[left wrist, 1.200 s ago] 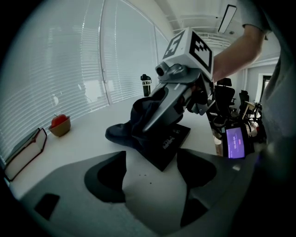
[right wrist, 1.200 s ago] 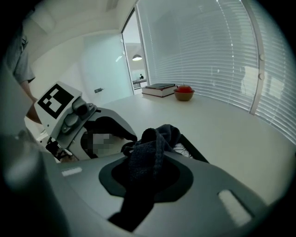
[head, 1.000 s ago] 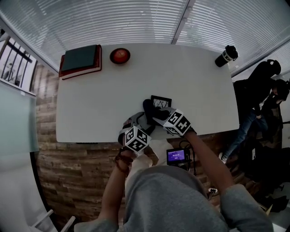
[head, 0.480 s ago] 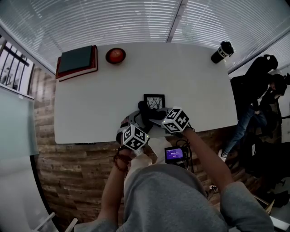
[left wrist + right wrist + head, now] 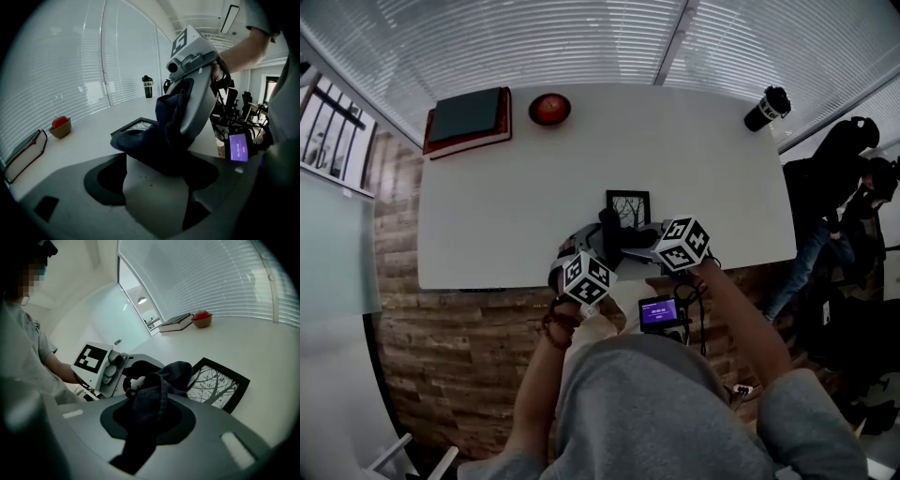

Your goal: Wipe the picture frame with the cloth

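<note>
The black picture frame (image 5: 628, 206) with a tree print lies flat on the white table (image 5: 506, 206) near its front edge; it also shows in the left gripper view (image 5: 136, 125) and the right gripper view (image 5: 216, 384). Just in front of it a dark cloth (image 5: 613, 234) is bunched between both grippers. My right gripper (image 5: 151, 401) is shut on the cloth (image 5: 157, 394), which runs through its jaws. My left gripper (image 5: 161, 164) meets the same cloth (image 5: 159, 138) from the other side, its fingertips hidden under the folds. The cloth's edge overlaps the frame's near corner.
At the back left lie a stack of books (image 5: 467, 122) and a small bowl holding a red apple (image 5: 549, 109). A dark tumbler (image 5: 767, 109) stands at the back right. A small lit screen (image 5: 660, 312) sits below the table edge. A person (image 5: 848, 178) is off to the right.
Both grippers stay together over the cloth at the table's front edge. The right gripper has shifted slightly to the right, and the cloth sits a little lower against the frame.
</note>
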Tool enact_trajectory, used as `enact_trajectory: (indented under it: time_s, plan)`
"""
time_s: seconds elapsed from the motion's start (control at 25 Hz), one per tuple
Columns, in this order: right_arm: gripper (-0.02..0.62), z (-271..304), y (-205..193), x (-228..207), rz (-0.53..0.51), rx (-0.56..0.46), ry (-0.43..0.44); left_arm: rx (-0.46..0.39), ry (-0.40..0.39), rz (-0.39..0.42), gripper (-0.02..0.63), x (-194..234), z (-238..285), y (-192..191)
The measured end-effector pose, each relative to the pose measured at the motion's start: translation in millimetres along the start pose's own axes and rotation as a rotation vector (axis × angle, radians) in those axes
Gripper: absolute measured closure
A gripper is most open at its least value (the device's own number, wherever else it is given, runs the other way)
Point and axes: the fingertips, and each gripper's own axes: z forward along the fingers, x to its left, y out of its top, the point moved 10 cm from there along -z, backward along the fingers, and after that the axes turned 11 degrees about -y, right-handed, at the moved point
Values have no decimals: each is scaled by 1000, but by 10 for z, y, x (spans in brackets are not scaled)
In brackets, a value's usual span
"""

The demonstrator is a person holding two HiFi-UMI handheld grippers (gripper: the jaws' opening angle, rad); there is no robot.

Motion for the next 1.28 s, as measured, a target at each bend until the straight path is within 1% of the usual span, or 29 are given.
enact_trajectory:
  time_s: [0.12, 0.2, 0.28, 0.32, 0.36, 0.4, 0.44, 0.48, 0.6, 0.68, 0.72, 0.8, 0.88, 1.04, 1.08, 1.2, 1.28]
  plan:
    - [515, -126, 35, -59, -41, 6, 130, 0, 1, -4, 262, 9, 2, 2]
    - [515, -272, 87, -75, -77, -6, 246, 0, 2, -4, 264, 6, 0, 2]
    - [515, -455, 181, -62, -97, -45, 364, 0, -3, -4, 264, -8, -3, -6]
    - [515, -549, 257, -72, -102, -75, 406, 1, -5, -4, 264, -11, -7, -7]
    - [515, -638, 351, -105, -106, -110, 426, 1, -5, -3, 264, -10, -12, -5]
    - [514, -719, 454, -165, -107, -148, 420, 1, -3, -3, 264, -7, -16, 0]
    - [514, -786, 559, -249, -109, -187, 384, 0, -2, -4, 264, -4, -18, 3]
    - [514, -838, 658, -347, -114, -225, 323, 0, -1, -4, 264, -3, -19, 4]
    - [513, -888, 885, -661, -148, -309, 57, -2, 0, -2, 264, -1, -25, -1]
    - [512, -831, 943, -855, -167, -325, -110, -1, -1, -2, 264, -1, -33, -8]
    - [512, -778, 946, -948, -174, -324, -177, -1, -1, -3, 264, 2, -37, -10]
    - [512, -634, 910, -1112, -171, -307, -276, -1, -1, -3, 264, 8, -39, -12]
    - [512, -457, 816, -1197, -166, -260, -328, -1, -2, -4, 264, 1, -37, -16]
    - [512, -101, 572, -1133, -210, -98, -337, -2, -2, -9, 262, -8, -42, -13]
    - [512, -48, 526, -1118, -209, -80, -344, -2, -1, -10, 263, -5, -40, -10]
    - [512, -33, 466, -1087, -164, -105, -356, -2, 2, -9, 262, 7, -30, -5]
    - [513, -55, 427, -1029, -171, -114, -349, -2, 1, -9, 262, 3, -28, -6]
